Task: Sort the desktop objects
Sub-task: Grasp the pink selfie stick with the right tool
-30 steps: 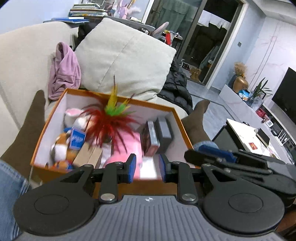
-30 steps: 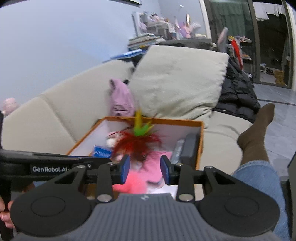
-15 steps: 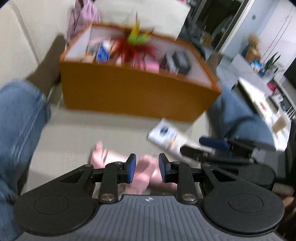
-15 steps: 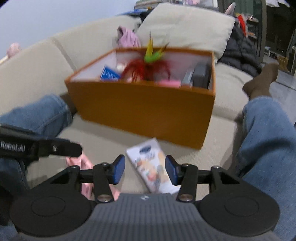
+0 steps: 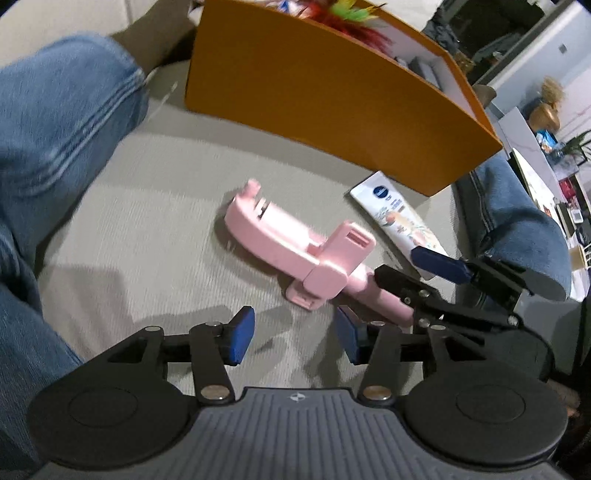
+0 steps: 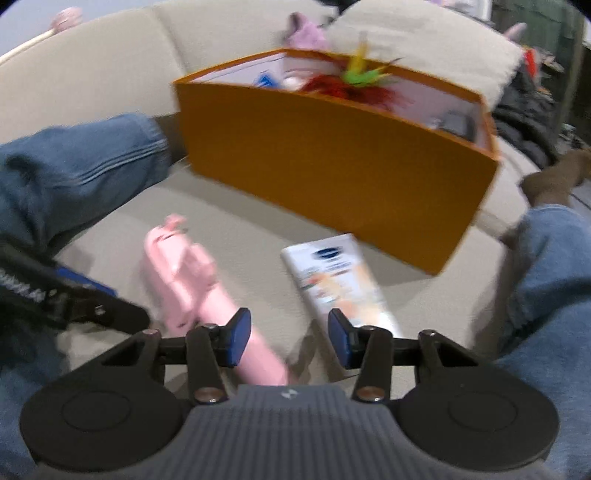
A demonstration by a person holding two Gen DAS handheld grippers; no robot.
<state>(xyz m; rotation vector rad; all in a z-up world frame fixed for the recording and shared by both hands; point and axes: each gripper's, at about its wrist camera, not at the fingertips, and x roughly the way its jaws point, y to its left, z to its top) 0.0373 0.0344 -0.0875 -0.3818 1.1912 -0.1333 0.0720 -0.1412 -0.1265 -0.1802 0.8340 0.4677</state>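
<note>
A pink plastic gadget (image 5: 295,251) lies on the beige sofa seat, also in the right wrist view (image 6: 192,280). A white tube with a blue logo (image 5: 397,218) lies to its right, near the orange box (image 5: 332,92); the tube also shows in the right wrist view (image 6: 340,280). The box (image 6: 332,155) holds red feathers and other items. My left gripper (image 5: 293,334) is open and empty, just short of the pink gadget. My right gripper (image 6: 290,338) is open and empty, low between gadget and tube; it also shows in the left wrist view (image 5: 424,280).
Legs in blue jeans lie on both sides of the seat (image 6: 74,173), (image 6: 554,266). A beige cushion (image 6: 424,40) and purple cloth (image 6: 306,29) sit behind the box. A dark jacket (image 6: 528,107) lies at the far right.
Both grippers have dropped from above the box toward the sofa seat and opened wider. The pink gadget and the tube now lie close in front of them.
</note>
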